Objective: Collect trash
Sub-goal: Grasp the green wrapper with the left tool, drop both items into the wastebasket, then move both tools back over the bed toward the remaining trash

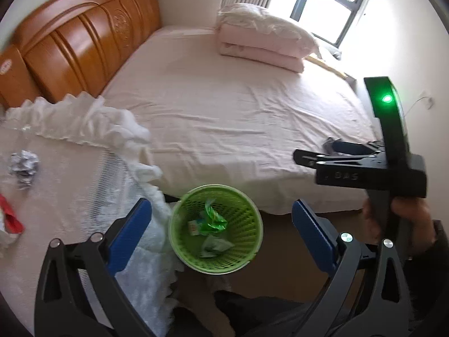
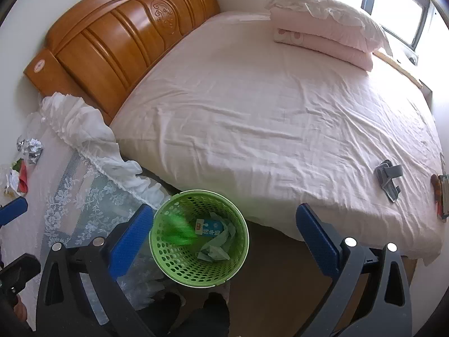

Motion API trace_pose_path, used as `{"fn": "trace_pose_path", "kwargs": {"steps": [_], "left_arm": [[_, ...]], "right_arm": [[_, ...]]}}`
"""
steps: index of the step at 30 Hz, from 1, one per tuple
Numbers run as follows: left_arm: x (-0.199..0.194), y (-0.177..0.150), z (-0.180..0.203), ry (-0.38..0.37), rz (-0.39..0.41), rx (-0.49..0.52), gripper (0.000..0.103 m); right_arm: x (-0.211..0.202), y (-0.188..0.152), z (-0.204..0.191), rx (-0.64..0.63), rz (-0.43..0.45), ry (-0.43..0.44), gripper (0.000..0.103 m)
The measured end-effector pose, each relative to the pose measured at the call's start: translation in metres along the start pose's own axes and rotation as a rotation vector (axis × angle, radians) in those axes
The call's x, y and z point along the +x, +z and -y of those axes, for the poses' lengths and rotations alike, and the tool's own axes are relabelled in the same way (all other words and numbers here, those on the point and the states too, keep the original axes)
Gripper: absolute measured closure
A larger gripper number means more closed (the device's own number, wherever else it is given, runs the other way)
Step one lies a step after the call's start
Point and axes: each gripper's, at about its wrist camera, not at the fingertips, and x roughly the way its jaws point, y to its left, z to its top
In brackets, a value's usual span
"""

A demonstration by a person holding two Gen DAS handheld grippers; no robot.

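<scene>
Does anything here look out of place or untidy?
Yes. Crumpled foil and red scraps still lie loose on the lace-covered table left of the bed, not in the green basket. The white frilly cloth hangs rumpled off it.

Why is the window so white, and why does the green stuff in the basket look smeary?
Left wrist view: daylight overexposes the window, washing out its panes; the green wrapper in the basket looks sharp. Right wrist view: the wrapper is a motion-blurred green streak, and the fisheye lens bends the bed edges.
</scene>
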Motion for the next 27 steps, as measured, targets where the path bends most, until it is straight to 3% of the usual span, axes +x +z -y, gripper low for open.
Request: {"fn": "trace_pose_path", "kwargs": {"steps": [17, 21, 27], "left_arm": [[-0.036, -0.009, -0.046, 0.014, 0.071, -0.131, 0.008], [-0.052, -0.017, -0.064, 0.065, 0.105, -0.169, 0.008], [-0.098, -0.046, -0.118, 0.226, 0.171, -0.267, 0.008]], "right_arm": [[-0.004, 0.006, -0.051, -0.081, 0.009, 0.02, 0.002], [-0.008, 0.01, -0.074, -0.103, 0.016, 0.044, 0.002], [-0.013, 0.018, -0.132, -0.178, 0.035, 0.124, 0.002]]}}
